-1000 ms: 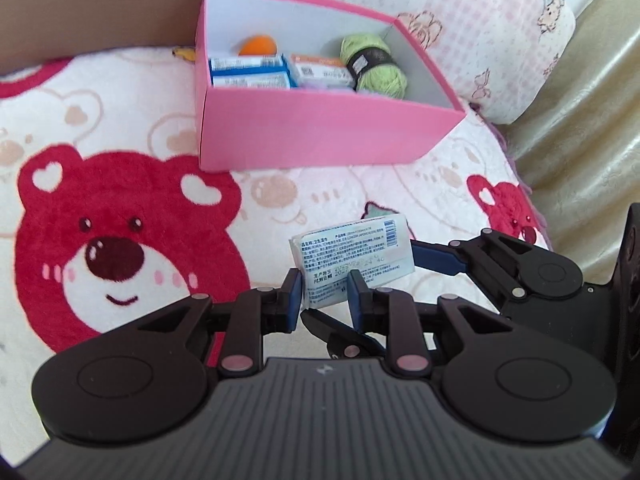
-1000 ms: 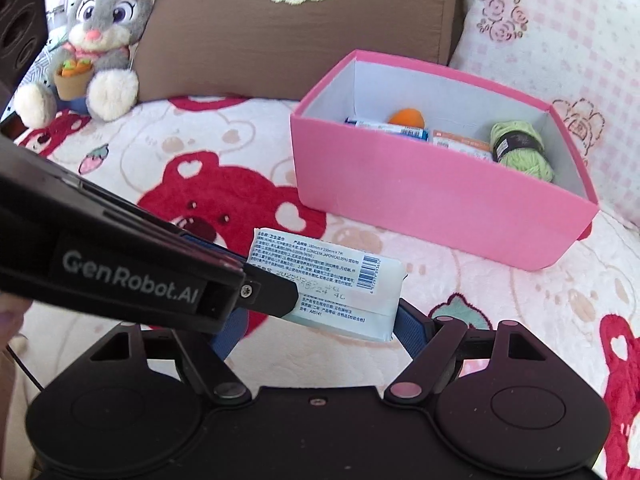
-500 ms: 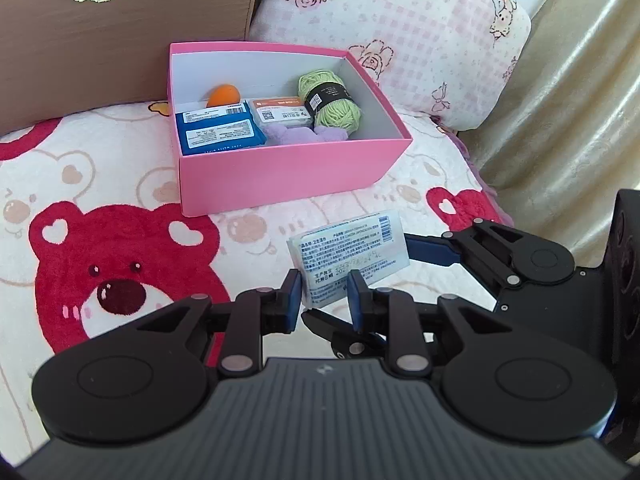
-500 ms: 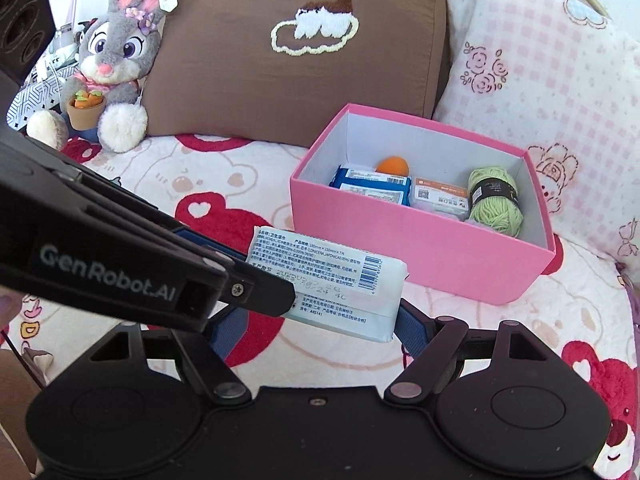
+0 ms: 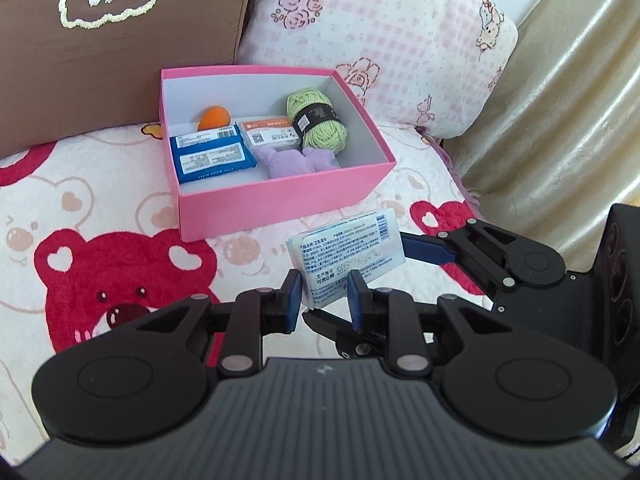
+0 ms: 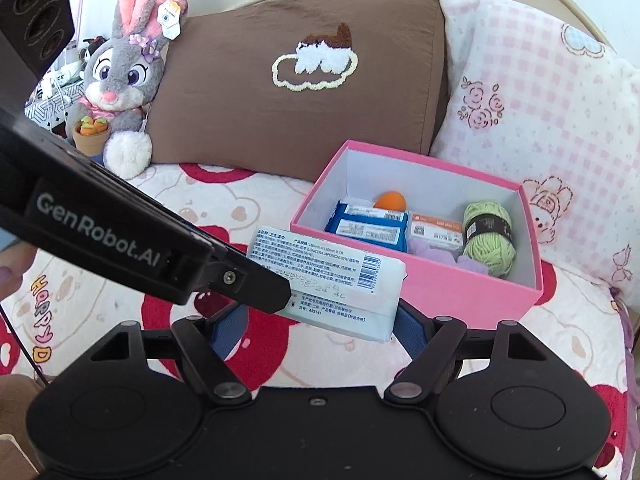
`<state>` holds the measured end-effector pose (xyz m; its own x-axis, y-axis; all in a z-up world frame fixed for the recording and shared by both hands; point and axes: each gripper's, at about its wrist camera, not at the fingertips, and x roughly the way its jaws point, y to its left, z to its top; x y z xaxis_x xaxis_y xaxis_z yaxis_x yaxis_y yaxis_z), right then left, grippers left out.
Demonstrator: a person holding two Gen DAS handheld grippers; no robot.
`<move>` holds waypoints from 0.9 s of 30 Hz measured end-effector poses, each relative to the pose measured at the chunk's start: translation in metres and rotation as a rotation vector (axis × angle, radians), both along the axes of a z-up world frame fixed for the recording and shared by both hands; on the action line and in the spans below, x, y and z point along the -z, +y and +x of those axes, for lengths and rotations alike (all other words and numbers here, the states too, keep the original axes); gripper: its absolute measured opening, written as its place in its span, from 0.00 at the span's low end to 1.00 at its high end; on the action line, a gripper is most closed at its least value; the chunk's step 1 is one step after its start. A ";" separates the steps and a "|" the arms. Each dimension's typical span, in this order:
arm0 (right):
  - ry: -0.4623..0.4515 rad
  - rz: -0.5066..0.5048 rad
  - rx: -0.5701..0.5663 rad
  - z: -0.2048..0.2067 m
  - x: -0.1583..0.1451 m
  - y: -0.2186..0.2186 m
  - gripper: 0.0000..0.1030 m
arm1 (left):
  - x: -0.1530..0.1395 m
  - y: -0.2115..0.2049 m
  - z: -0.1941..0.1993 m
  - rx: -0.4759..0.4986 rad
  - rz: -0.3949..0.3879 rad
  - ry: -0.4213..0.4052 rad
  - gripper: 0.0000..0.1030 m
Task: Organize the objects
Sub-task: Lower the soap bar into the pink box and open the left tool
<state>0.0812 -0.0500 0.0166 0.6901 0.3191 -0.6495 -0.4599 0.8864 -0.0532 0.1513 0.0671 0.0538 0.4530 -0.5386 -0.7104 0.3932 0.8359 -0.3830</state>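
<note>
A white wet-wipe pack (image 5: pixel 346 254) with printed text and a barcode hangs in the air in front of the pink box (image 5: pixel 280 196). My left gripper (image 5: pixel 323 298) is shut on its near end. My right gripper (image 6: pixel 320 322) is shut on the same pack (image 6: pixel 336 280) across its width; it shows in the left wrist view (image 5: pixel 460 256) at the right. The open pink box (image 6: pixel 440 280) holds blue wipe packs (image 5: pixel 210 154), an orange ball (image 5: pixel 214 117), a small orange-labelled pack (image 5: pixel 272 134), green yarn (image 5: pixel 318 122) and a purple plush (image 5: pixel 296 160).
The box sits on a bear-print blanket (image 5: pixel 100 240). A brown pillow (image 6: pixel 300 80) and a pink checked pillow (image 6: pixel 540 120) stand behind it. A grey rabbit plush (image 6: pixel 120 80) sits at far left. A beige curtain (image 5: pixel 560 120) hangs at the right.
Both grippers have risen with the pack held between them, so the view now looks down into the box from higher and farther back. The grips are unchanged.
</note>
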 end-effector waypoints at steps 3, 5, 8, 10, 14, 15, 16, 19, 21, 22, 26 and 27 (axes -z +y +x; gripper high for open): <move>-0.013 0.006 -0.003 0.007 -0.007 -0.002 0.78 | -0.007 -0.001 0.008 -0.008 0.002 -0.018 0.22; -0.010 0.010 -0.006 0.015 -0.013 -0.004 0.74 | -0.009 -0.003 0.016 -0.022 0.020 -0.028 0.22; -0.008 0.005 -0.004 0.028 -0.020 -0.005 0.73 | -0.007 -0.002 0.033 -0.041 -0.005 0.000 0.22; -0.014 -0.009 -0.004 0.037 -0.023 -0.004 0.72 | -0.006 -0.001 0.044 -0.056 -0.020 0.012 0.23; -0.007 -0.030 -0.002 0.060 -0.027 -0.005 0.69 | -0.005 -0.003 0.070 -0.085 -0.040 0.040 0.23; 0.002 -0.033 0.003 0.068 -0.027 -0.005 0.66 | -0.004 -0.004 0.077 -0.098 -0.040 0.039 0.24; 0.018 -0.032 0.013 0.077 -0.026 -0.007 0.63 | -0.003 -0.005 0.083 -0.113 -0.040 0.037 0.24; 0.066 -0.008 0.053 0.102 -0.021 -0.012 0.62 | 0.005 -0.009 0.102 -0.152 -0.055 0.049 0.24; 0.071 0.012 0.069 0.115 -0.015 -0.015 0.61 | 0.009 -0.013 0.115 -0.168 -0.051 0.051 0.24; 0.082 0.028 0.078 0.122 -0.011 -0.018 0.60 | 0.013 -0.015 0.121 -0.175 -0.051 0.058 0.24; 0.162 0.074 0.094 0.152 0.003 -0.024 0.59 | 0.030 -0.023 0.147 -0.193 -0.018 0.100 0.23; 0.185 0.075 0.095 0.160 0.008 -0.024 0.58 | 0.036 -0.025 0.153 -0.198 -0.007 0.115 0.24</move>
<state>0.2410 -0.0738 0.0088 0.5904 0.3107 -0.7449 -0.3703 0.9243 0.0921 0.3046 0.0417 0.0183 0.4669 -0.4526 -0.7597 0.1754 0.8894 -0.4221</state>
